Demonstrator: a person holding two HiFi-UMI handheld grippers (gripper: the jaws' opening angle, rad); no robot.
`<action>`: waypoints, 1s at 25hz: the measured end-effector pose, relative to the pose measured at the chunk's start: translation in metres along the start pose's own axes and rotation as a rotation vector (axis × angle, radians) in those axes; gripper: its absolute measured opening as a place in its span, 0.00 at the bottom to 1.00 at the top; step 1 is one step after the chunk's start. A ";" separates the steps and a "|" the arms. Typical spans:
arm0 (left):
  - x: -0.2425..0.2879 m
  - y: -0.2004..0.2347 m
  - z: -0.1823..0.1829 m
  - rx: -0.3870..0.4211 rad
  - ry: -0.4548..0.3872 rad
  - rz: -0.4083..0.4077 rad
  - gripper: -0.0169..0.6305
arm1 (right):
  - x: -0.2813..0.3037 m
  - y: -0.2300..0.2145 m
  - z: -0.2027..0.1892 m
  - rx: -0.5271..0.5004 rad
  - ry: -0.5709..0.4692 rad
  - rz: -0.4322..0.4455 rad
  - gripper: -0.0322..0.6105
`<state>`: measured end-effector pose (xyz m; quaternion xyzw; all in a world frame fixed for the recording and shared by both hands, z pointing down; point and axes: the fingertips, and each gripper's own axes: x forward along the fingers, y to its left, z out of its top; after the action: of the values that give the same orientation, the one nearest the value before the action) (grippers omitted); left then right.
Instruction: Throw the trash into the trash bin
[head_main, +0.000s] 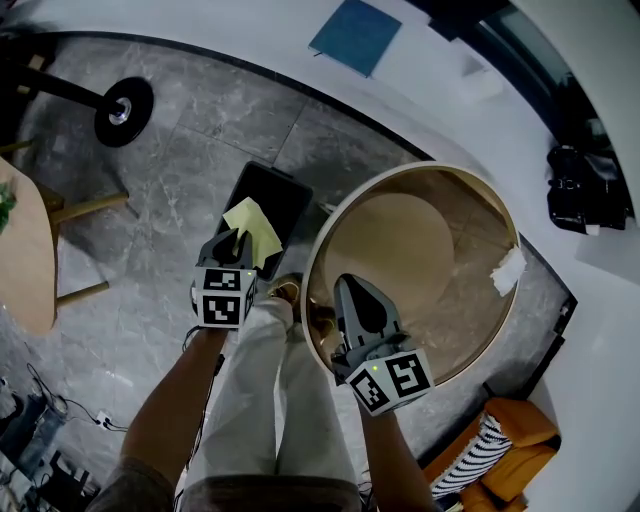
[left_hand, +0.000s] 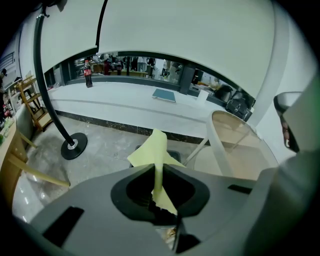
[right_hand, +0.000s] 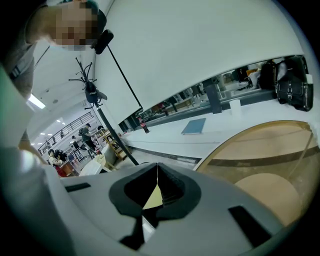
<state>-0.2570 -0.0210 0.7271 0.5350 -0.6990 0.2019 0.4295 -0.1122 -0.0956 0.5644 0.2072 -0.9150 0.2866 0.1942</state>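
Observation:
A yellow sheet of paper (head_main: 254, 227) sticks up from my left gripper (head_main: 237, 240), which is shut on it. It hangs over a black trash bin (head_main: 278, 199) that stands on the stone floor beside the round table. In the left gripper view the paper (left_hand: 155, 150) is pinched between the pads of the left gripper (left_hand: 159, 169), and the bin (left_hand: 176, 155) peeks out behind it. My right gripper (head_main: 346, 286) hovers above the table's near rim with its jaws together. In its own view the right gripper (right_hand: 157, 172) has its tips meeting and nothing between them.
A round glass table with a wooden rim (head_main: 316, 247) fills the right side, with a crumpled white paper (head_main: 508, 270) at its far edge. A black stand base (head_main: 124, 110) sits on the floor at the upper left. A blue book (head_main: 355, 35) lies on the white counter. My legs are below.

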 end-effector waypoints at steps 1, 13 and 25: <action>0.001 0.001 -0.001 0.000 0.000 0.002 0.09 | 0.000 -0.001 0.000 0.000 0.000 -0.001 0.08; 0.000 -0.007 0.002 0.000 -0.009 -0.018 0.20 | -0.012 -0.007 -0.001 0.013 -0.010 -0.024 0.08; -0.003 -0.027 0.030 0.040 -0.048 -0.068 0.20 | -0.031 -0.019 0.006 0.052 -0.076 -0.101 0.08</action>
<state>-0.2436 -0.0509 0.7029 0.5717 -0.6863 0.1882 0.4082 -0.0779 -0.1056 0.5535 0.2690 -0.9023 0.2919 0.1681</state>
